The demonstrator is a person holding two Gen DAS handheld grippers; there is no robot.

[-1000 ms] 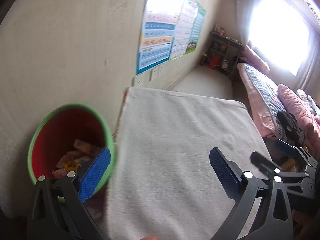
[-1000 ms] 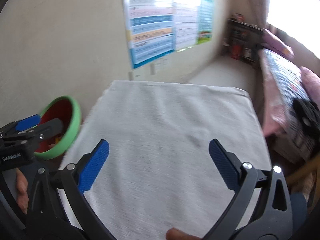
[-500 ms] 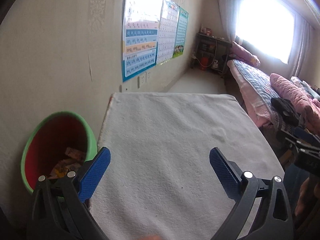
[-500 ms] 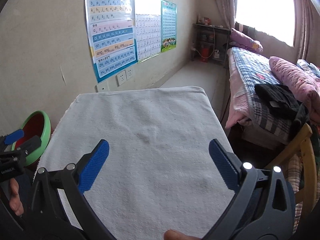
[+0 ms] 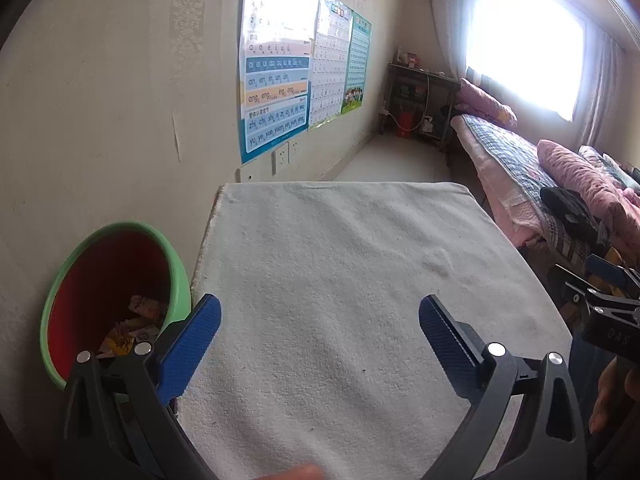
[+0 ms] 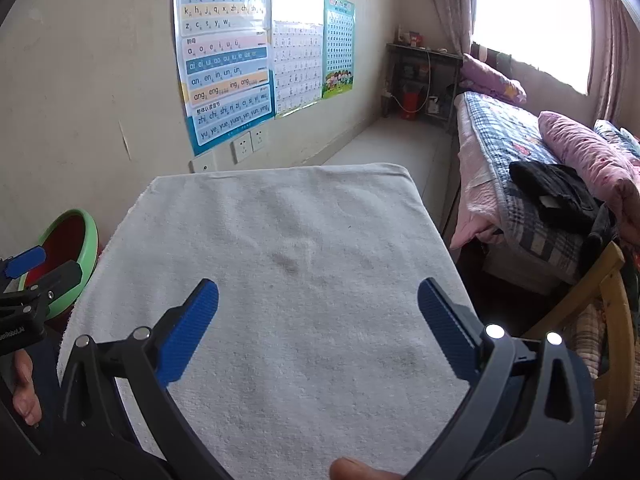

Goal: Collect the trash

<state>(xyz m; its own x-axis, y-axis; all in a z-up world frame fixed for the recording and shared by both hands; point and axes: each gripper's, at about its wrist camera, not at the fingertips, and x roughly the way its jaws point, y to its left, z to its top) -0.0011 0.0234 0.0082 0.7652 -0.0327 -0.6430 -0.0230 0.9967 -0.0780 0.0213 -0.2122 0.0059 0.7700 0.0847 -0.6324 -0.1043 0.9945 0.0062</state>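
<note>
A green bin (image 5: 178, 276) with a red inside stands on the floor left of the table, against the wall. Several crumpled wrappers (image 5: 132, 326) lie in it. The bin also shows in the right wrist view (image 6: 86, 256). My left gripper (image 5: 320, 336) is open and empty above the table's near part, close to the bin. My right gripper (image 6: 318, 320) is open and empty above the same table. The table is covered by a white towel (image 5: 340, 280), also in the right wrist view (image 6: 288, 264), with nothing lying on it.
A wall with posters (image 6: 224, 60) and sockets (image 6: 248, 146) runs behind the table. A bed (image 6: 520, 168) with pink pillows and dark clothes is at the right. A wooden chair (image 6: 608, 292) stands by the table's right side. A shelf (image 6: 424, 80) stands at the far wall.
Both grippers have tilted up and drawn back from the bin. The views now show more wall and room. Both stay open and empty.
</note>
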